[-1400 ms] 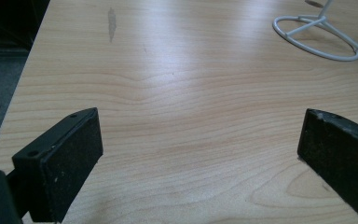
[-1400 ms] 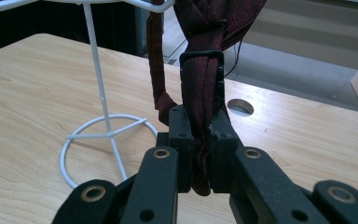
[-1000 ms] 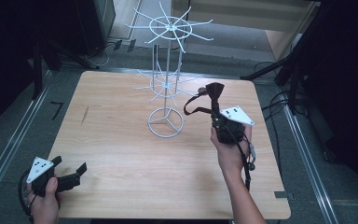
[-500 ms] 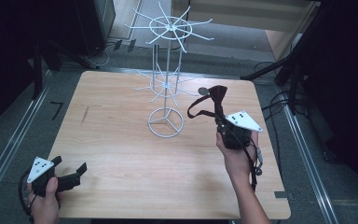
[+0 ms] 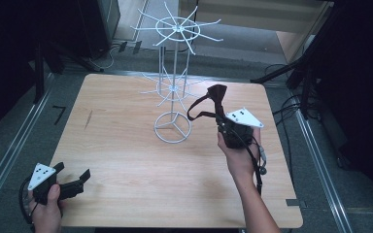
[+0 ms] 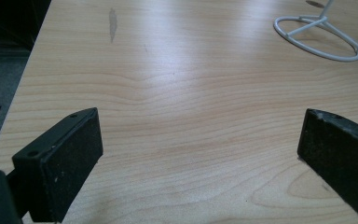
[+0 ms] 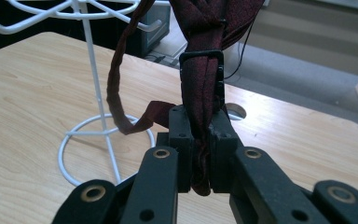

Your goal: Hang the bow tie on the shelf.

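Observation:
A dark red bow tie (image 5: 217,93) with a looped strap (image 7: 117,88) and a black buckle (image 7: 202,59) is held up above the table, right of the white wire stand (image 5: 174,82). My right gripper (image 5: 223,120) is shut on it, its jaws pinching the fabric (image 7: 199,140) just below the buckle. My left gripper (image 5: 73,175) rests low at the table's near left corner, with its jaws wide apart over bare wood (image 6: 200,140) and nothing between them.
The wire stand has a ring base (image 5: 173,127) and two tiers of spoked hooks (image 5: 178,29). The wooden table (image 5: 126,160) ends close to my left gripper. Dark floor, cables and metal rails surround it.
My right hand has drifted slightly to the right and toward the near edge, carrying the bow tie away from the stand. The left gripper has stayed put.

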`<act>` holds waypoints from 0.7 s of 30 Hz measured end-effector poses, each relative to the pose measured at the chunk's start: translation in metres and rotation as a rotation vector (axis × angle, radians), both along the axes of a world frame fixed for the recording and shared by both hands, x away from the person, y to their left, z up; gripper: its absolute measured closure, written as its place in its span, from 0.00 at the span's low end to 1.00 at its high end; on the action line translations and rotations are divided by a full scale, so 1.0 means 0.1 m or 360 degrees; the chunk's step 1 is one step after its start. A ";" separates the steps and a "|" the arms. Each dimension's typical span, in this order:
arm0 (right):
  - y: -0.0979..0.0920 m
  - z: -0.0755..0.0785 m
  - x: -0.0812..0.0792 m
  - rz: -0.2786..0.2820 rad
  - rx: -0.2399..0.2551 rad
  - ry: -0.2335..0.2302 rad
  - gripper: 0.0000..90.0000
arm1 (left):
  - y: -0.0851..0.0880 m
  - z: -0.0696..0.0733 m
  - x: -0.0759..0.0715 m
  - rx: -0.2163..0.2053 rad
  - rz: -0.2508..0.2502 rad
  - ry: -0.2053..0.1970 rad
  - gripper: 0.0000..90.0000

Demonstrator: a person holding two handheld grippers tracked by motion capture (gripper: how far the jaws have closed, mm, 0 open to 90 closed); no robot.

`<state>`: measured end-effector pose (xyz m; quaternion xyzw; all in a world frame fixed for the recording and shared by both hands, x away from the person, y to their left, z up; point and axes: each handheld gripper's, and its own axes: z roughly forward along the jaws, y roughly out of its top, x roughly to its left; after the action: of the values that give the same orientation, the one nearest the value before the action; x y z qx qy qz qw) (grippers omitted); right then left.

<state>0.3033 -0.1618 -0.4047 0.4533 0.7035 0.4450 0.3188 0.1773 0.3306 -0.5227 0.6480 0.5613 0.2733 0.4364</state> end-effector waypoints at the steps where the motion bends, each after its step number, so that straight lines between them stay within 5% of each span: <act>1: 0.02 -0.02 0.07 -0.0003 0.0016 0.0025 0.93 | 0.00 0.00 0.00 -0.0001 0.0000 0.0000 0.00; 21: 0.27 -0.35 0.36 0.0024 0.0011 0.0228 0.90 | 0.00 0.00 0.00 -0.0003 -0.0005 0.0001 0.00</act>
<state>0.3394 -0.1352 -0.4395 0.4799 0.7262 0.4163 0.2626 0.1771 0.3310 -0.5226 0.6484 0.5606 0.2718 0.4374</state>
